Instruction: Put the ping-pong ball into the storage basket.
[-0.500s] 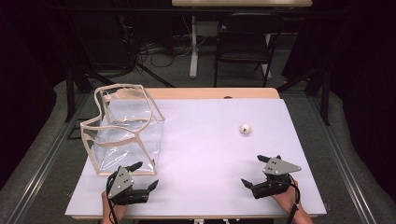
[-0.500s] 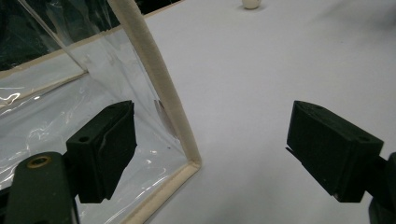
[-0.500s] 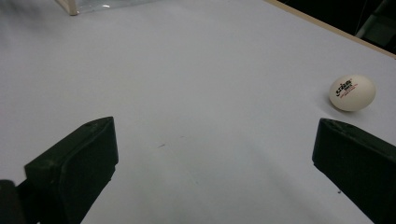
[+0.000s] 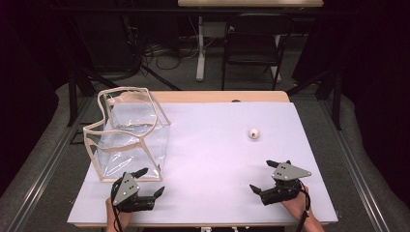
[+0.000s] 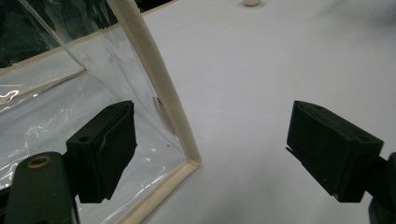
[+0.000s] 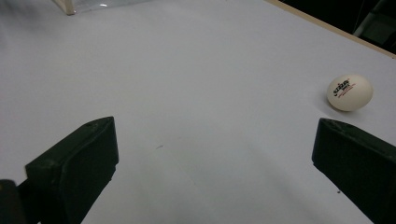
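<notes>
A clear plastic bag (image 4: 128,133) with beige trim stands open-topped on the left of the white table (image 4: 217,159). A small white ball (image 4: 254,133) with printed lettering lies alone on the right half. My left gripper (image 4: 153,180) rests open near the front edge, just in front of the bag's near corner. In the left gripper view the open gripper (image 5: 210,135) has the bag's trimmed corner edge (image 5: 159,84) just inside the left jaw, with nothing between the pads. My right gripper (image 4: 260,175) is open at the front right. In the right gripper view the ball (image 6: 349,92) lies beyond the right jaw of the open gripper (image 6: 215,154).
A wooden strip of the table (image 4: 222,96) shows past the white sheet at the back. Behind the table are a dark chair (image 4: 254,43), a white table leg (image 4: 200,48) and cables on the floor. Grey carpet (image 4: 43,159) flanks both sides.
</notes>
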A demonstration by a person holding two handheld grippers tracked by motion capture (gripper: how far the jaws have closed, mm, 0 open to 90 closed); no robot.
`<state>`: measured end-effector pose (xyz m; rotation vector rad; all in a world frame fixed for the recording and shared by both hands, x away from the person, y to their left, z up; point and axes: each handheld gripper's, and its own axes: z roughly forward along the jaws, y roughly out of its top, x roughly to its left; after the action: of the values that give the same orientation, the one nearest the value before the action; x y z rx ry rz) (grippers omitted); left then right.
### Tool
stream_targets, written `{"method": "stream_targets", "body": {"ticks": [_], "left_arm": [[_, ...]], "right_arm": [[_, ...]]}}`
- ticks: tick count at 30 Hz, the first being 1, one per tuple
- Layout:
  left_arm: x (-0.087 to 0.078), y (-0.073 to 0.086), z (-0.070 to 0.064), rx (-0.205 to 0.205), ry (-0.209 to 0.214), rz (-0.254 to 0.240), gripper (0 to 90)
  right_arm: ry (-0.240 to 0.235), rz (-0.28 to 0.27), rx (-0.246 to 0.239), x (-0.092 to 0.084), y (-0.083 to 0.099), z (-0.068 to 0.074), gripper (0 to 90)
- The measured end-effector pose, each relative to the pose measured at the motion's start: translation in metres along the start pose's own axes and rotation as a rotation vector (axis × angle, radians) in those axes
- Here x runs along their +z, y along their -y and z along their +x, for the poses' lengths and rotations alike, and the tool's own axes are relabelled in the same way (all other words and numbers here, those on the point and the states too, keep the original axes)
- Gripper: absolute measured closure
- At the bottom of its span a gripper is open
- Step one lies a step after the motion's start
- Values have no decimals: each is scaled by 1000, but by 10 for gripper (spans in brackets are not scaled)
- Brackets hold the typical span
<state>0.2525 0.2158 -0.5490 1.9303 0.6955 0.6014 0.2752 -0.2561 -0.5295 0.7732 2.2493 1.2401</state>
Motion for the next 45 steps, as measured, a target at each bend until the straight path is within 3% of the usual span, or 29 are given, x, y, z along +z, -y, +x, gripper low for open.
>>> {"method": "stream_targets", "body": {"ticks": [13,45], "left_arm": [[-2,0,-1,2,1,-3,160],[0,0,-2,9,2,9,160]], "right_arm": [[19,36,-18,6,-10,1,8],[74,91,5,19,-38,-12,9]]}}
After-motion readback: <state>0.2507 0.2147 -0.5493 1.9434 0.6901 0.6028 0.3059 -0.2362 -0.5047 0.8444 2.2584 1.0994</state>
